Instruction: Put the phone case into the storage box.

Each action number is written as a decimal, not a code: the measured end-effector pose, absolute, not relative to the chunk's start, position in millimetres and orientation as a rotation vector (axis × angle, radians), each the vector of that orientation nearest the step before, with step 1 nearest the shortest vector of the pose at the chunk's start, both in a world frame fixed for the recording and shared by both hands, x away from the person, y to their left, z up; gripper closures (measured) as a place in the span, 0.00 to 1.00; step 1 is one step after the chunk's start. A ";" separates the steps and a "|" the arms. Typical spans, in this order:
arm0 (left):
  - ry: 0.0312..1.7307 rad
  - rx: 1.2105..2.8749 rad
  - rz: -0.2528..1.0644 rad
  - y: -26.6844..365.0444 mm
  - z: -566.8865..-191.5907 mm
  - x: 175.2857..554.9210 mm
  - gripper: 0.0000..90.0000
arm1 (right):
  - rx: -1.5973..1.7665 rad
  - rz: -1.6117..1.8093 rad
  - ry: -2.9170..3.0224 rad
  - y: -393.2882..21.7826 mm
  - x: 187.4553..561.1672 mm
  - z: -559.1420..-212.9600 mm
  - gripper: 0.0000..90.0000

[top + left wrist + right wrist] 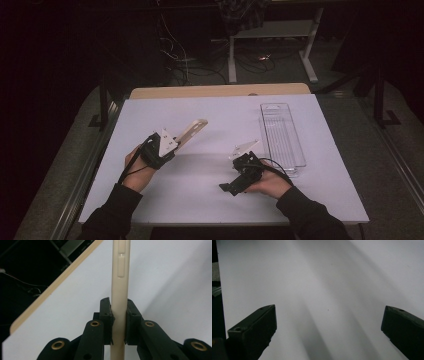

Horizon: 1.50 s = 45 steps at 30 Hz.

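Note:
A cream phone case [192,131] juts up and to the right from my left gripper [175,146] over the left half of the white table [225,112]. In the left gripper view the case [120,272] stands edge-on, its side button cut-outs facing me, and the left gripper [119,315] is shut on its lower part with both pads pressed against it. My right gripper [227,188] rests low near the table's front centre, pointing left. Its jaws are wide apart in the right gripper view [329,325], with bare table between them.
A long clear plastic tray [282,137] lies lengthwise at the right of the table, just beyond the right hand. A wooden edge [220,91] runs along the table's far side. Cables and a metal stand sit on the dark floor behind.

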<state>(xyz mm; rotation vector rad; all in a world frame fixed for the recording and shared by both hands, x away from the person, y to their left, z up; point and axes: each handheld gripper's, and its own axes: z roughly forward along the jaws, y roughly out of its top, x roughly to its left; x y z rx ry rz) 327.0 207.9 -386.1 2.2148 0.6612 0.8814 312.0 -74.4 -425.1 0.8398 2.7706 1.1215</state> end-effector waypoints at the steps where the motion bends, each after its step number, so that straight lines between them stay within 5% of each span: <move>1: 0.673 2.205 0.866 208.8 -385.6 327.5 0.89 | 0.839 1.121 2.769 -74.2 311.8 -425.0 0.00; 26: 0.963 2.015 0.514 230.8 -384.5 340.9 0.89 | 0.856 1.128 2.781 -75.3 312.6 -423.9 0.00; 45: 1.004 1.983 0.539 223.9 -381.8 328.6 0.89 | 0.864 1.148 2.770 -77.8 313.3 -418.9 0.00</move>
